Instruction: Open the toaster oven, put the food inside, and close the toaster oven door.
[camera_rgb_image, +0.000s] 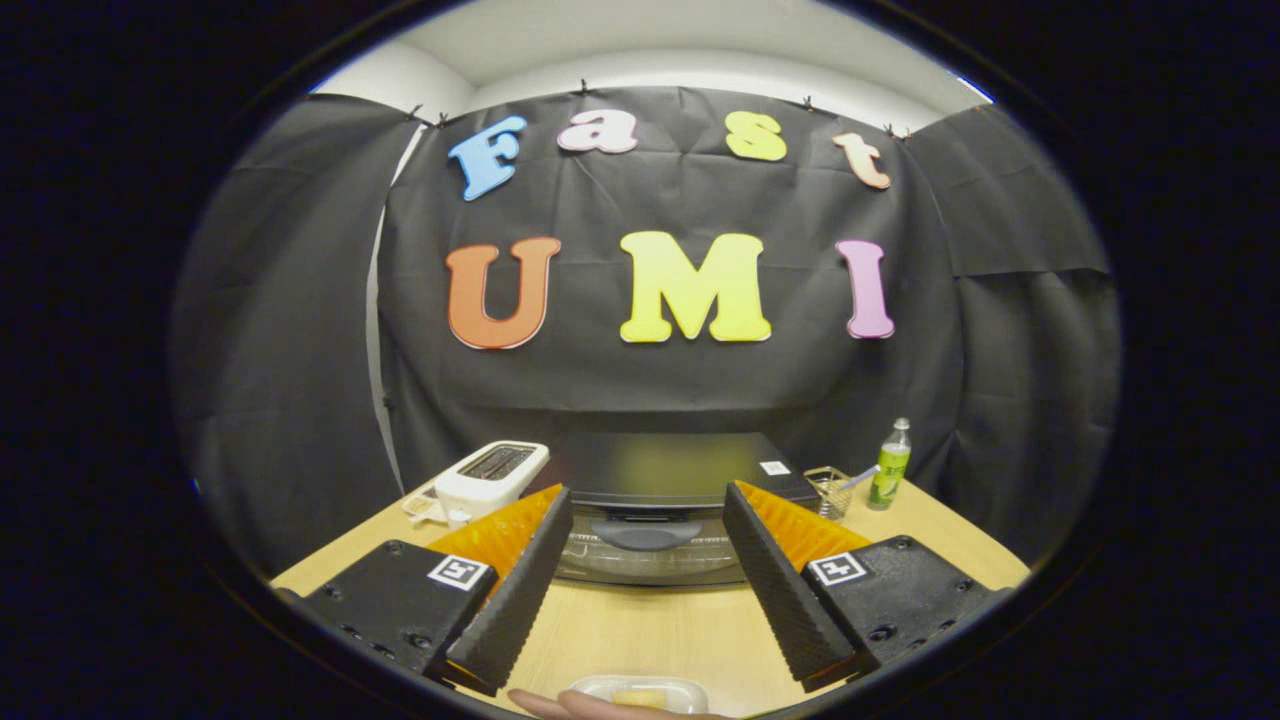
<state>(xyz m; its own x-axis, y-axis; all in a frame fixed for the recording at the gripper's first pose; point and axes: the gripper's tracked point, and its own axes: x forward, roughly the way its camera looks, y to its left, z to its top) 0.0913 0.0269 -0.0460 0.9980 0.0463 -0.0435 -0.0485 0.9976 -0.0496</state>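
Ahead of you the toaster oven (655, 478) is black, its glass door (645, 555) dark with a grey handle (645, 536). Beside it the toaster (492, 480) is white with dark slots. The bottle (889, 466) is clear with a green label — the table (650, 630) is pale wood — and the food container (635, 692) holds something yellow.

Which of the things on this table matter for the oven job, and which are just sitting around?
For the job: toaster oven, door shut; food container near a hand; gripper, fingers open.

Lying about: white toaster, green bottle, small clear holder.
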